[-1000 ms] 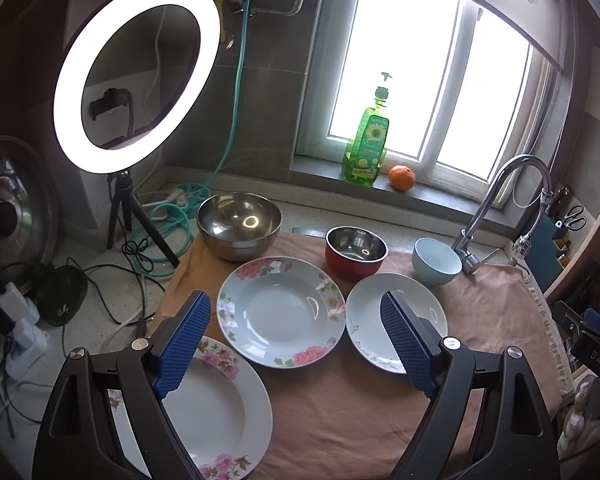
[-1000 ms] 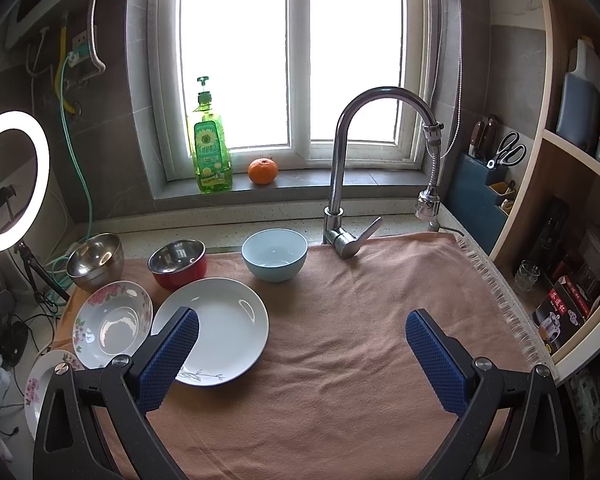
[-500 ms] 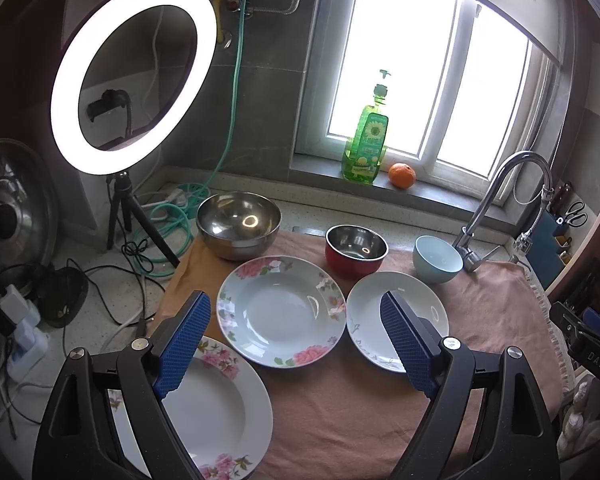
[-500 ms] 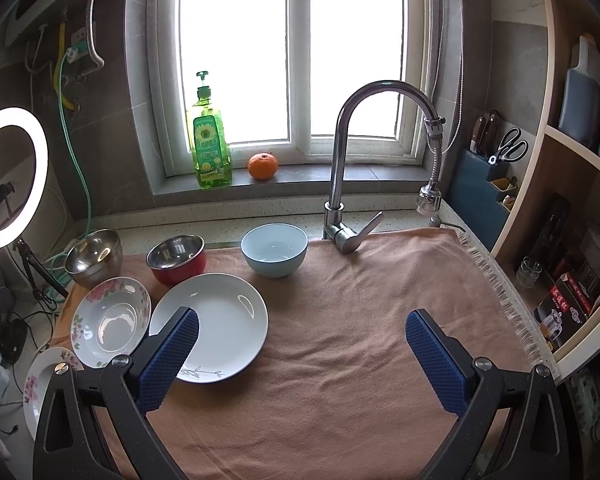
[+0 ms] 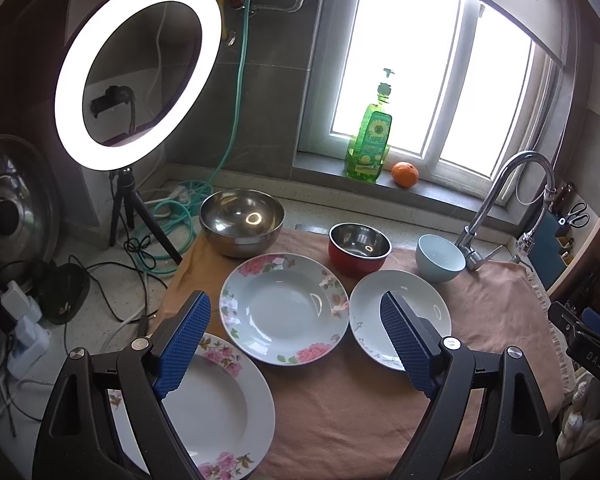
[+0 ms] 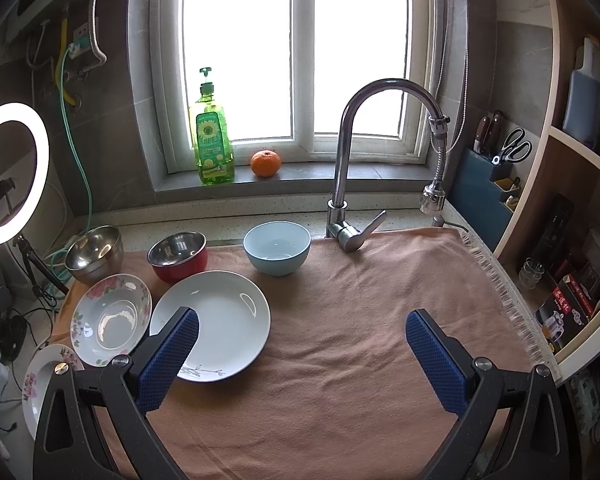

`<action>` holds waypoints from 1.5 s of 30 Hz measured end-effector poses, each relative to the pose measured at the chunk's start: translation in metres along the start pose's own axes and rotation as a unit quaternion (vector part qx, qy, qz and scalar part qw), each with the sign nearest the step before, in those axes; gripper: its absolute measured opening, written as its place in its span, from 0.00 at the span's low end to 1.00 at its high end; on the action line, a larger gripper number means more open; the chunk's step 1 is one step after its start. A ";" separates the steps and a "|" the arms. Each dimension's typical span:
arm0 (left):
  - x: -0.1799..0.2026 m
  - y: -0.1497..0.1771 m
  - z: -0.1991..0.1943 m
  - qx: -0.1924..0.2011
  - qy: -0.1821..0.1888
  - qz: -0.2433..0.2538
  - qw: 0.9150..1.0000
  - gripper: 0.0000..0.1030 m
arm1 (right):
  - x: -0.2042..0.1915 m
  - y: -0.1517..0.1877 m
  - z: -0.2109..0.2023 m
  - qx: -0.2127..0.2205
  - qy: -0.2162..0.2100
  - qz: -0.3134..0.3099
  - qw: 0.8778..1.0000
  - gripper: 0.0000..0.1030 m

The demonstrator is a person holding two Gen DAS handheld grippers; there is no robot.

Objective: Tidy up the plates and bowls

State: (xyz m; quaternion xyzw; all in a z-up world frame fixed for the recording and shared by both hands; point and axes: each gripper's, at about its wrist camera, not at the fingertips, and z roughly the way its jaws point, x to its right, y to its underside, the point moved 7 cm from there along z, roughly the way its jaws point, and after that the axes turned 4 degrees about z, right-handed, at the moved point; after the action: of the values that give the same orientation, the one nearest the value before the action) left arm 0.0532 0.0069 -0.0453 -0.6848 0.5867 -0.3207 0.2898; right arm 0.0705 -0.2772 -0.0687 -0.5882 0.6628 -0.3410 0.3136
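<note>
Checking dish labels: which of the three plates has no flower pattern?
The plain white plate below the blue bowl; the two plates to its left have pink flowers.

Both wrist views above counter, facing window (image 6: 296, 52) — shared.

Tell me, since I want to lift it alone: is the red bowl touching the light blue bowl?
Apart. In the right wrist view, brown cloth shows between the red bowl and the light blue bowl.
</note>
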 end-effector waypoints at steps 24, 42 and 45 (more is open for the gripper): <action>-0.015 0.004 -0.001 -0.010 -0.007 -0.013 1.000 0.85 | -0.012 0.009 0.007 -0.015 -0.021 -0.011 1.000 0.99; -0.086 0.035 -0.005 -0.045 -0.045 -0.080 0.995 0.84 | -0.061 0.034 0.026 -0.063 -0.105 -0.035 0.992 0.97; -0.101 0.043 -0.005 -0.054 -0.050 -0.093 0.993 0.84 | -0.074 0.044 0.031 -0.080 -0.117 -0.044 0.989 0.89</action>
State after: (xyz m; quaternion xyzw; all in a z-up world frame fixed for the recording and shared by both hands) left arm 0.0125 0.1011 -0.0854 -0.7663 0.5217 -0.2793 0.2503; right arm 0.0796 -0.2032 -0.1214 -0.6756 0.6204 -0.2295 0.3254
